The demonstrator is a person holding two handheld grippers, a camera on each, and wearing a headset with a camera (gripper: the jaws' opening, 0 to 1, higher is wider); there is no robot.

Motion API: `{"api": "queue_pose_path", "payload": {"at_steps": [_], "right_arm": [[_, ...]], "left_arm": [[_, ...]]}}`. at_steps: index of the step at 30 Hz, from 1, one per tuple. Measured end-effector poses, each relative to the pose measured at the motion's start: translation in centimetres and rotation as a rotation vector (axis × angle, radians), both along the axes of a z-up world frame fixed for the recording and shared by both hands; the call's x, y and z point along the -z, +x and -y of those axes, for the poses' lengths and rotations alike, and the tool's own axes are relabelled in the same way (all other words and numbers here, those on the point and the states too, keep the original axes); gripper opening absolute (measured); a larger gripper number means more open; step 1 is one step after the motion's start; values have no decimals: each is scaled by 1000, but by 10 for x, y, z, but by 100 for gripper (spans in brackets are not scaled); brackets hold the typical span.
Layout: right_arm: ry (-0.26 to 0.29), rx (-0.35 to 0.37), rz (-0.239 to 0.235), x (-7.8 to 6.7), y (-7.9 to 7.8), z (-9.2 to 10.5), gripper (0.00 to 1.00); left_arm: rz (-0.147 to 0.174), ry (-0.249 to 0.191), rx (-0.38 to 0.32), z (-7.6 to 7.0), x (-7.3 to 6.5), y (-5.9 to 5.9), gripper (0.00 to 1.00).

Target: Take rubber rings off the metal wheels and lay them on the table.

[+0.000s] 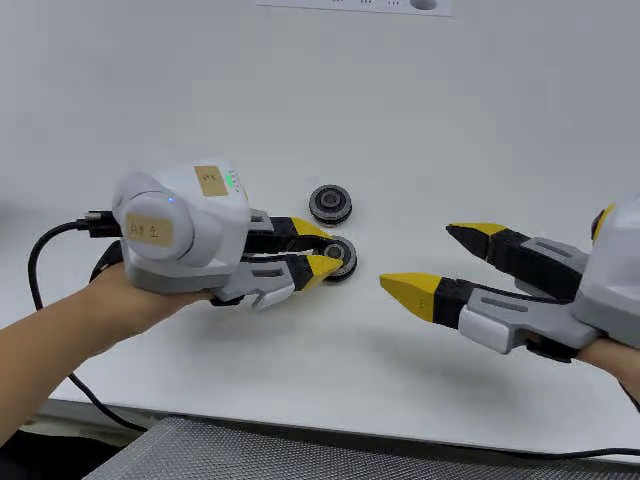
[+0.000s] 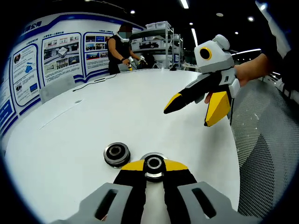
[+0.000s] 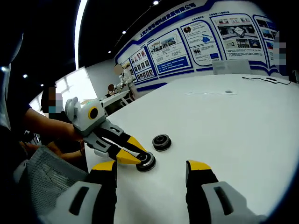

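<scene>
Head view first: our left gripper (image 1: 330, 250) is clamped on one metal wheel (image 1: 345, 258), yellow tips pinching it from both sides, w/ the wheel resting on the white table (image 1: 450, 120). Second wheel (image 1: 330, 203) sits just beyond it, close but not touching, nothing holding it. Both have their dark outer rings on afaict. Our right gripper (image 1: 422, 257) hangs off to the right, jaws spread wide, nothing btwn them, tips aimed toward the held wheel. Left gripper view shows the same pinch.
</scene>
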State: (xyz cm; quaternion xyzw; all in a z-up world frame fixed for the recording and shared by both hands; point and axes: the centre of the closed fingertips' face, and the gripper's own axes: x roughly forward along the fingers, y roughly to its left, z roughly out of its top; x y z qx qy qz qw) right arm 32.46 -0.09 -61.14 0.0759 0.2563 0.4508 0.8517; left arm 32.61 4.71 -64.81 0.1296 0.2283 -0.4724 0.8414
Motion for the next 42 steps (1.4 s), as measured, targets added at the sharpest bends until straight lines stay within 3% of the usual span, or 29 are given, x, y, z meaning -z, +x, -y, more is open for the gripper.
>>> {"api": "queue_pose_path", "payload": {"at_steps": [3, 11, 20, 26, 29, 32, 38, 42], "right_arm": [[34, 5, -32, 1, 1, -7, 60], [136, 64, -149, 3, 6, -10, 58], [190, 68, -257, 7, 8, -13, 57], [187, 41, -274, 8, 6, -21, 55], [204, 30, -339, 12, 1, -28, 53], [219, 34, -372, 14, 1, -32, 53], [258, 52, -423, 14, 4, -36, 55], [253, 30, -418, 13, 2, -42, 59]], "left_arm": [[4, 23, 14, 0, 0, 0, 13], [9, 37, 22, 0, 1, -1, 12], [7, 47, 28, 0, 2, -1, 12], [7, 47, 29, 0, 2, 0, 12], [8, 48, 31, -1, 3, 0, 12], [10, 52, 36, -1, 3, 0, 12], [12, 55, 42, -2, 5, 2, 12], [13, 55, 45, -2, 5, 3, 12]]}}
